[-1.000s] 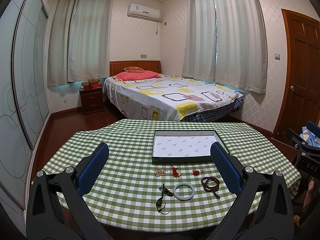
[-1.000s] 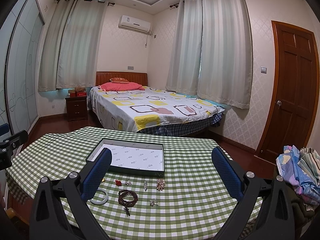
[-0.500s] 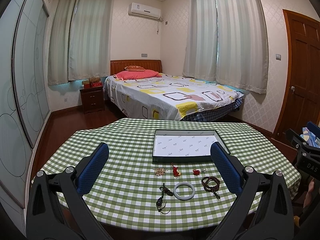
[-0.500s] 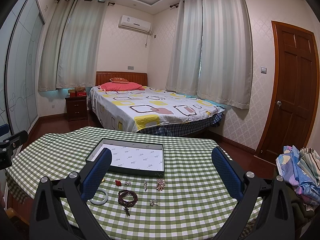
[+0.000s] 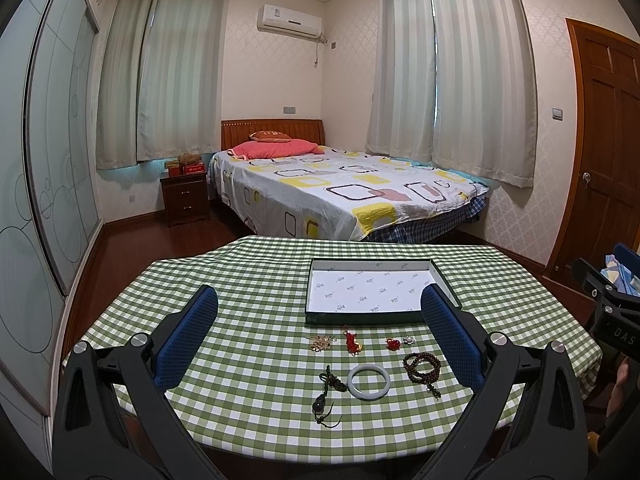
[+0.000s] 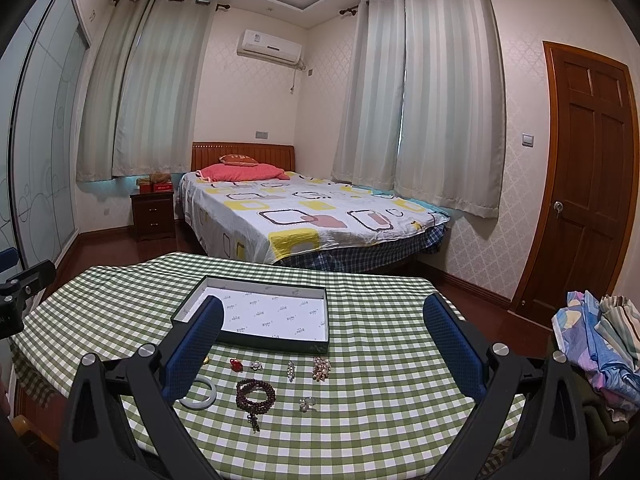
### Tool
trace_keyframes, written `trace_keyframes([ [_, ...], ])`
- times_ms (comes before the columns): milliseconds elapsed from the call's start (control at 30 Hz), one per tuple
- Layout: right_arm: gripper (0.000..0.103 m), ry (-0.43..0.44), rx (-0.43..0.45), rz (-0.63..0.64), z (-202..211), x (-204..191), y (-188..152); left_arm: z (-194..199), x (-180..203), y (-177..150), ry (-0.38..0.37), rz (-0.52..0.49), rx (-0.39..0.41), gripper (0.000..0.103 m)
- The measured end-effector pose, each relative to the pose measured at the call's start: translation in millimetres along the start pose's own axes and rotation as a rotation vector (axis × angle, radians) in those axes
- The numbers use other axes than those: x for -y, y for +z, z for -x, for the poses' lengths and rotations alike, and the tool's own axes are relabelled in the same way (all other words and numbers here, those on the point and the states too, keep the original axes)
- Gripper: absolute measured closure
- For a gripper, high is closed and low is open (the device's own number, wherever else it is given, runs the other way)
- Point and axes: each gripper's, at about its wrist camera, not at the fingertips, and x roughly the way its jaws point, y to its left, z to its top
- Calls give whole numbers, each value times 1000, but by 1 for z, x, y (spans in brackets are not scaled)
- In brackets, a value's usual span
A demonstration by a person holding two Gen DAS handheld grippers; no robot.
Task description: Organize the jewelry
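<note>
Two wrist cameras, each above the near table (image 5: 256,280) edge, looking forward between its own fingers toward the bed (image 5: 344,188): left view nearer the table's left, right view further right; both share the tray (image 5: 376,292), bangle (image 5: 368,383) and beads (image 6: 255,394).

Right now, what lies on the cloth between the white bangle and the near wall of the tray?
In the left wrist view, between white bangle and tray lies only the red knotted charm; otherwise bare green checked cloth.
</note>
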Motion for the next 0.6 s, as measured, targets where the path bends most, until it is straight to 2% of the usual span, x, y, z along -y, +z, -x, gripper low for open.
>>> trace_keyframes([
  [600,6,3,3,-1,-3,1,0,0,0,1,2,2,-2,4],
])
